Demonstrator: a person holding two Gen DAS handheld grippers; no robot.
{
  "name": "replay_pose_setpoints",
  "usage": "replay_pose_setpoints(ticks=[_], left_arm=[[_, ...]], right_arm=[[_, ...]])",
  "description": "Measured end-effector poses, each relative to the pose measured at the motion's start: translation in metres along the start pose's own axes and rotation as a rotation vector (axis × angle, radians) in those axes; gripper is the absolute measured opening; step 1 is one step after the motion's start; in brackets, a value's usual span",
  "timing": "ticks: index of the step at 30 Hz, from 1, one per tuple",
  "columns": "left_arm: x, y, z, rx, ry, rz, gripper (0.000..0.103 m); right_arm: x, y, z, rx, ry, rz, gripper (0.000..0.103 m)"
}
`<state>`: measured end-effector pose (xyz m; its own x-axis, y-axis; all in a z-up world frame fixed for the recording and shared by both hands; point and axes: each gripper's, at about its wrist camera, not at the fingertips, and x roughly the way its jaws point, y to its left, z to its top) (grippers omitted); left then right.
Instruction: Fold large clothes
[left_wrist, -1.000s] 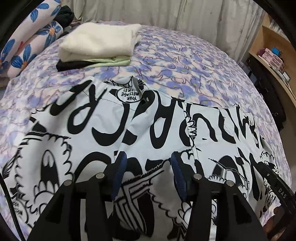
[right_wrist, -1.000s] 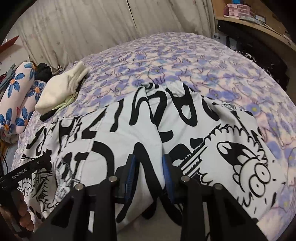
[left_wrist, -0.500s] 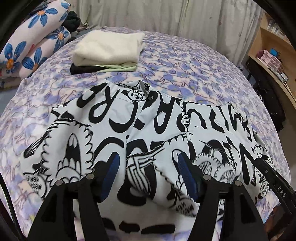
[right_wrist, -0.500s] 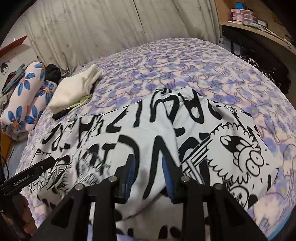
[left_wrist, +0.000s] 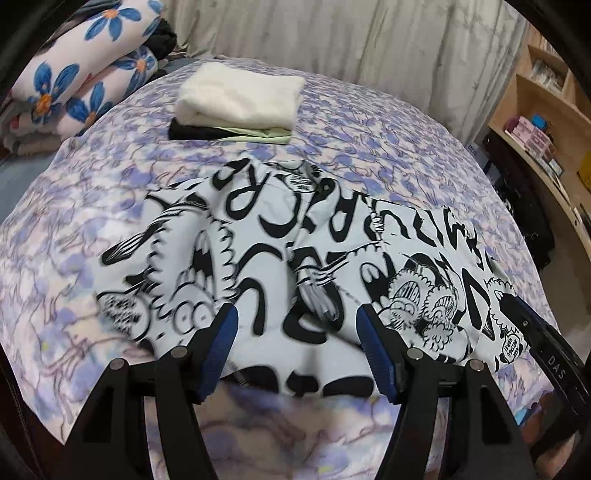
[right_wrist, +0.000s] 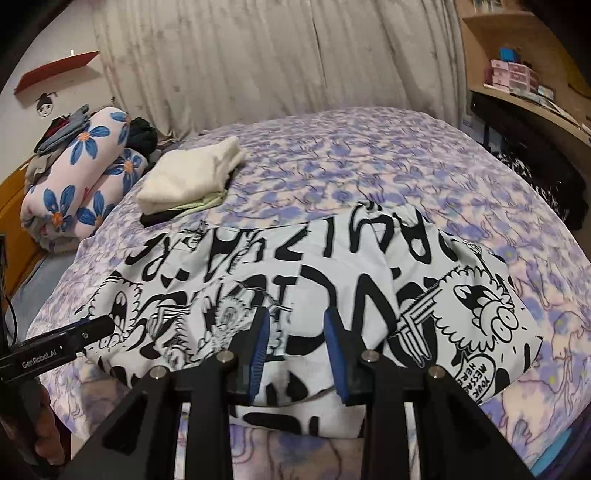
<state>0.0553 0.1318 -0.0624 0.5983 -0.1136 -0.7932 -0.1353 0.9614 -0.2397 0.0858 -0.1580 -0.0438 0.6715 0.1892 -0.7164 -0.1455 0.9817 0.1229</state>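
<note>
- The black-and-white cartoon-print garment (left_wrist: 314, 258) lies folded into a wide band across the near part of the bed (left_wrist: 369, 147), on its purple floral bedspread.
- The left gripper (left_wrist: 295, 332) hovers over the garment's near edge, blue pads wide apart and gripping no cloth.
- The right gripper (right_wrist: 295, 339) hangs over the same near edge with a narrower gap; nothing is pinched between its pads.
- A stack of folded clothes (left_wrist: 236, 107), cream on top with pale green and black beneath, sits farther back on the bed, well apart from the garment.
- A rolled floral quilt (right_wrist: 77, 177) lies at the bed's far left, before the pale curtain (right_wrist: 277, 55).
</note>
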Motion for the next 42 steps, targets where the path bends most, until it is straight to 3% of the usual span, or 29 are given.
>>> replay_pose_setpoints(ticks=[4,14,19,34,35,37,39,42], left_arm=[[-0.005,0.023,-0.015,-0.045,0.001,-0.018,0.072],[0.035,0.075,-0.048,-0.240,0.093,-0.130,0.072],[0.050,0.088,-0.054,-0.285,0.073,-0.163,0.072],[0.112,0.090,-0.007,-0.319,0.001,-0.091,0.074],[0.113,0.090,-0.005,-0.322,-0.010,-0.086,0.071],[0.113,0.090,0.002,-0.304,-0.029,-0.062,0.039],[0.108,0.088,0.012,-0.260,-0.062,-0.052,0.022],[0.091,0.073,0.021,-0.195,-0.141,-0.031,0.012]], right_arm=[[0.002,0.007,-0.004,0.008,0.010,0.026,0.030],[0.020,0.024,-0.016,-0.013,0.056,0.053,0.030],[0.035,0.028,-0.015,-0.022,0.078,0.052,0.030],[0.087,0.035,0.016,-0.035,0.058,0.012,0.030],[0.091,0.036,0.017,-0.042,0.061,0.002,0.030],[0.099,0.035,0.017,-0.042,0.068,-0.001,0.030],[0.109,0.035,0.013,-0.041,0.088,0.001,0.030],[0.129,0.035,0.000,-0.062,0.153,-0.020,0.030]])
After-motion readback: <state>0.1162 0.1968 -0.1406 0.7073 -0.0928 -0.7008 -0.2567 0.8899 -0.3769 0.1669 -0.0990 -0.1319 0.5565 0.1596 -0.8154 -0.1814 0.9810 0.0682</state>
